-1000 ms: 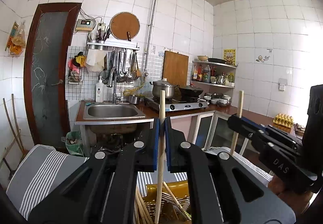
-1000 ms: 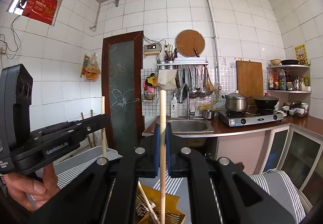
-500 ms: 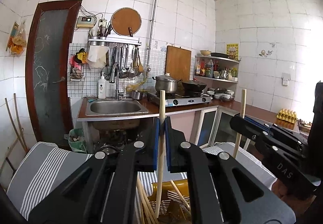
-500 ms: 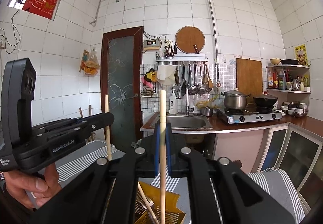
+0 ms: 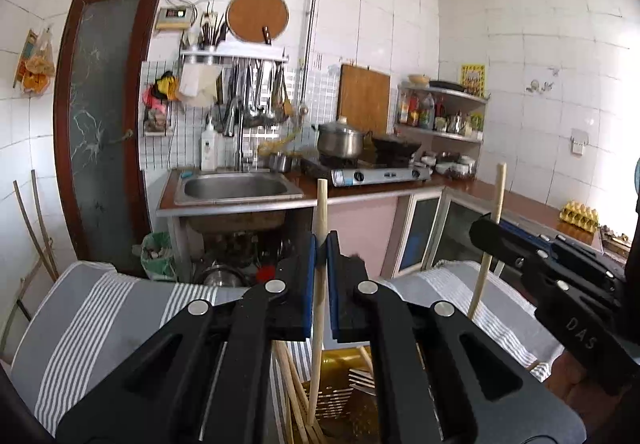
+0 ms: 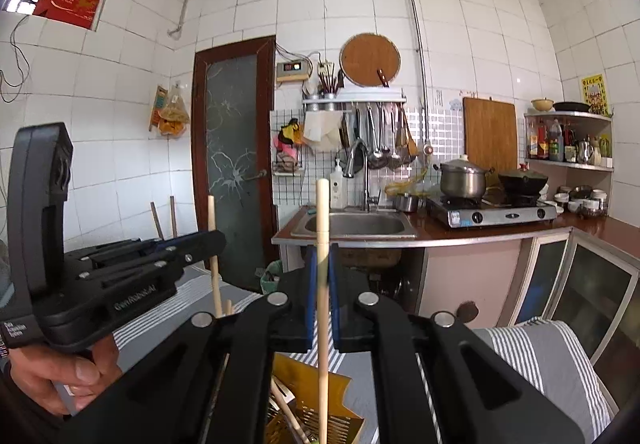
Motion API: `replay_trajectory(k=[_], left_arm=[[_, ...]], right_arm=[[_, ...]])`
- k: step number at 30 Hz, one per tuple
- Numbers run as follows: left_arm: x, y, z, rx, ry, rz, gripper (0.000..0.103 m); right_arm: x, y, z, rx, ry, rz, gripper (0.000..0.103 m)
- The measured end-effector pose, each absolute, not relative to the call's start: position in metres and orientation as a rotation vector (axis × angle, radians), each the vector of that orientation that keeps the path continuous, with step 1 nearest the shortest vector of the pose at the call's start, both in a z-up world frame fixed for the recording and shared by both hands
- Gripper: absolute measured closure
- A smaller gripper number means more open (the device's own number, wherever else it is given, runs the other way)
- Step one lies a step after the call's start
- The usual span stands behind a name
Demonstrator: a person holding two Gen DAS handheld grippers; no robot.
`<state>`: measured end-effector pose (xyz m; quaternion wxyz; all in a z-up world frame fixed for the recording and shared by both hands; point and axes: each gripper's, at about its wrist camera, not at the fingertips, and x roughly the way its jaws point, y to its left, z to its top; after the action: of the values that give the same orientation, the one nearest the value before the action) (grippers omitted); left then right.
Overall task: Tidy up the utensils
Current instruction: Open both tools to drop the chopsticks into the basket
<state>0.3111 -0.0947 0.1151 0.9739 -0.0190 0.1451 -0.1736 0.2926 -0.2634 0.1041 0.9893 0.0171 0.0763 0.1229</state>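
Both hands have sunk a little since the earlier frames, so the sink and stove sit higher in each view and the yellow basket shows more. From the left wrist, the left gripper (image 5: 319,244) is clenched on an upright wooden chopstick (image 5: 318,284) whose lower end hangs over the yellow basket (image 5: 344,400) on the striped cloth (image 5: 92,316), among other chopsticks already leaning there; the right gripper (image 5: 486,228) at the frame's right pinches a second chopstick (image 5: 494,220). From the right wrist, that gripper (image 6: 322,260) is clamped on its stick (image 6: 322,284) above the same basket (image 6: 340,428), and the left gripper (image 6: 212,244), with a hand (image 6: 60,376) beneath it, holds its own stick. Judged from here, a tilted tip could catch on the leaning sticks or the basket rim and slip sideways in the pads, or the two grippers could bump over the narrow basket.
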Motion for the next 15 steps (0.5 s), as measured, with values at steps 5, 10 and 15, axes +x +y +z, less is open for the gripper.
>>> replay_trajectory(k=[5,10,15], left_arm=[[0.322,-0.093,0.108,-0.042,0.329,-0.357,0.093],[0.318,-0.090,0.111,-0.036,0.310,-0.349,0.072],[0.308,-0.075,0.123,-0.060,0.258,-0.279,0.051]], right_arm=[[0.302,-0.264,0.098,0.027,0.194,0.226,0.092],[0.289,-0.274,0.107,0.072,0.143,0.212,0.060],[0.268,-0.285,0.122,0.089,0.076,0.172,0.055]])
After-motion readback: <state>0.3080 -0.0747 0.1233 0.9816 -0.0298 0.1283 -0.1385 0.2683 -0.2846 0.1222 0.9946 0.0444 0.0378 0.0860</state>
